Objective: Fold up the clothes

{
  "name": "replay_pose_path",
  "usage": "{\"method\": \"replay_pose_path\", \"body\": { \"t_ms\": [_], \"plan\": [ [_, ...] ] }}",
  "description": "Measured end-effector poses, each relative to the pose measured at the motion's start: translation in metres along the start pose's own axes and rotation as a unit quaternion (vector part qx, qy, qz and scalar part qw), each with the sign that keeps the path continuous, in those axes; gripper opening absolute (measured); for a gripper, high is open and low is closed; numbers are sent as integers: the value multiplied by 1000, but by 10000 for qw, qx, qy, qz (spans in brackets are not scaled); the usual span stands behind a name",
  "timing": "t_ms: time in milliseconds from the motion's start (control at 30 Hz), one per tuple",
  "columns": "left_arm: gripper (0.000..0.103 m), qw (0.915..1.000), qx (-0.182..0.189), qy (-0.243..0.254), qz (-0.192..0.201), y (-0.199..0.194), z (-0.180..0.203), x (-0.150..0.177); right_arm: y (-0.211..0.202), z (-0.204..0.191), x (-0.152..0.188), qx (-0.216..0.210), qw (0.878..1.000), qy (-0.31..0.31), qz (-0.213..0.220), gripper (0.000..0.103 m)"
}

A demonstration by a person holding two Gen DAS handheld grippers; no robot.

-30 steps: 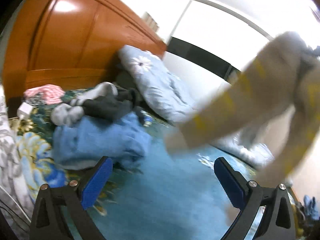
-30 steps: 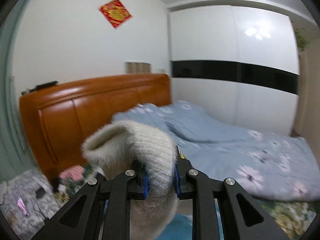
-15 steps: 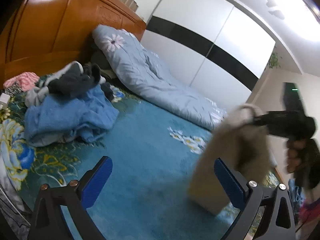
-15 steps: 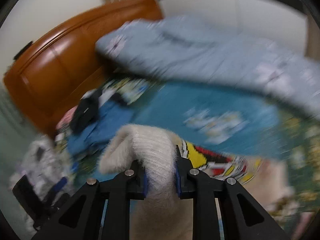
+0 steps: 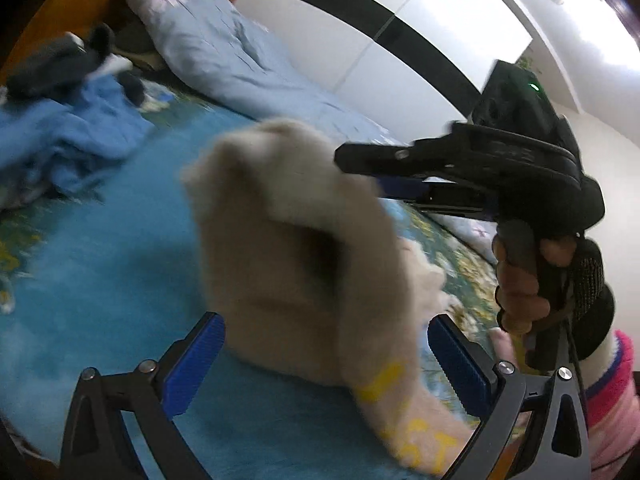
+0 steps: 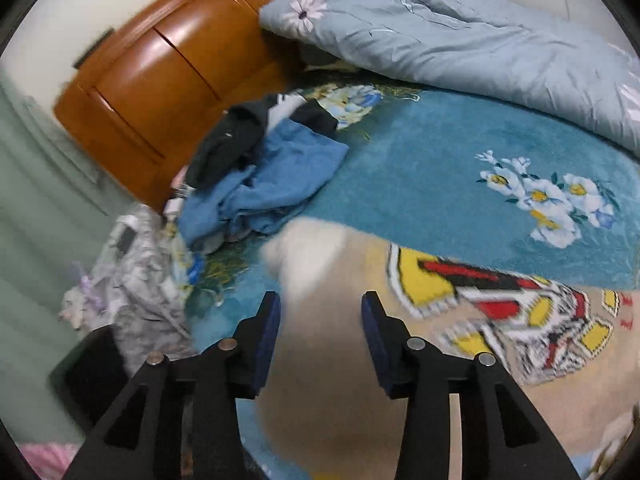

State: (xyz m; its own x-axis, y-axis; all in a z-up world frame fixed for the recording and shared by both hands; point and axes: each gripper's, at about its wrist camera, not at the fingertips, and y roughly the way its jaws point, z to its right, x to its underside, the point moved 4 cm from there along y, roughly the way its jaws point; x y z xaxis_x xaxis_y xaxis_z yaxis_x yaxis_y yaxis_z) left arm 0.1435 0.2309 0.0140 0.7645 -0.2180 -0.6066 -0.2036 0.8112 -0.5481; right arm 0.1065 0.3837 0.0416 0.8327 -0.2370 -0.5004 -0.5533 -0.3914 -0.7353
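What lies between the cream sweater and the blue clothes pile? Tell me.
Only bare teal bedspread, with some floral border nearer the pile. The right wrist view shows this stretch between the cream sweater and the blue clothes pile.

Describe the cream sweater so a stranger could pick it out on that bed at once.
Start at the wooden headboard and come down the teal blanket past the blue clothes pile. The sweater lies nearest, under the right claw. Only it is fuzzy cream with a yellow, red and black picture.
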Motion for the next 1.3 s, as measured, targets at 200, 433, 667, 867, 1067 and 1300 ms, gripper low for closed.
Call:
{"method": "replay_pose_path", "body": {
  "t_ms": [200,433,667,867,1067,1300],
  "plan": [
    [103,9996,109,19,-259,40,12,-10,-47,68,20,514,9960,609,410,55],
    [61,9971,18,-694,-310,64,-13,-21,-88,125,63,889,9858,1232,714,55],
    [30,9945,-100,-1003,-269,62,-32,-23,-104,142,79,848,9803,1513,950,55],
    [60,9940,-253,-1027,-266,53,-43,-18,-105,144,85,783,9809,1483,984,55],
    [77,9854,-280,-1668,-169,55,-76,-27,-97,147,93,797,9822,1454,882,55],
    [64,9722,426,-2265,-412,87,-82,-41,-98,153,101,794,9808,1540,894,55]
  ]
}}
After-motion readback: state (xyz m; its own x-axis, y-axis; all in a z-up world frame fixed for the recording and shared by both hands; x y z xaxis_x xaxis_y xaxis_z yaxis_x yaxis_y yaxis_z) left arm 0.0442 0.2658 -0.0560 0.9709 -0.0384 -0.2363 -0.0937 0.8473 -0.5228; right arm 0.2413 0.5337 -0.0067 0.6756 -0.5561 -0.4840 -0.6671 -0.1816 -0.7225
